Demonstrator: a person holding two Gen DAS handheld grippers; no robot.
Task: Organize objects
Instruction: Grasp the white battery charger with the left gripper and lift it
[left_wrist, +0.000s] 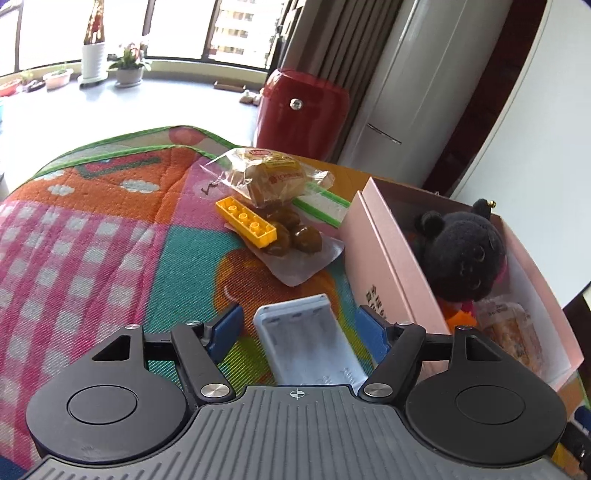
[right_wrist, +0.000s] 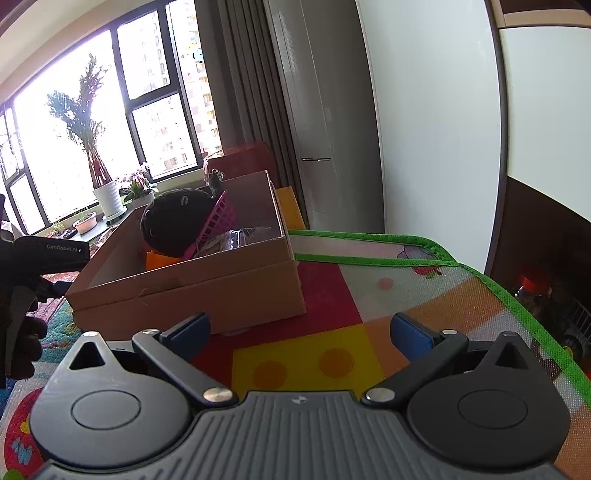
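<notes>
Left gripper w/ jaws wide, straddling pale-blue case on mat, pads not touching it. Right gripper also spread, holding nothing, over mat beside box. Room: big windows, plants, curtain. Only left view shows brick, bun, and the plush face in pink box.

At the upper left of your left wrist view, a white ribbed planter and a potted flowering plant stand on the windowsill. Right of centre near the top sits a red cabinet, with grey curtains behind it and a tall white appliance just beside. In your right wrist view, a red-capped bottle sits low at the right edge.
</notes>
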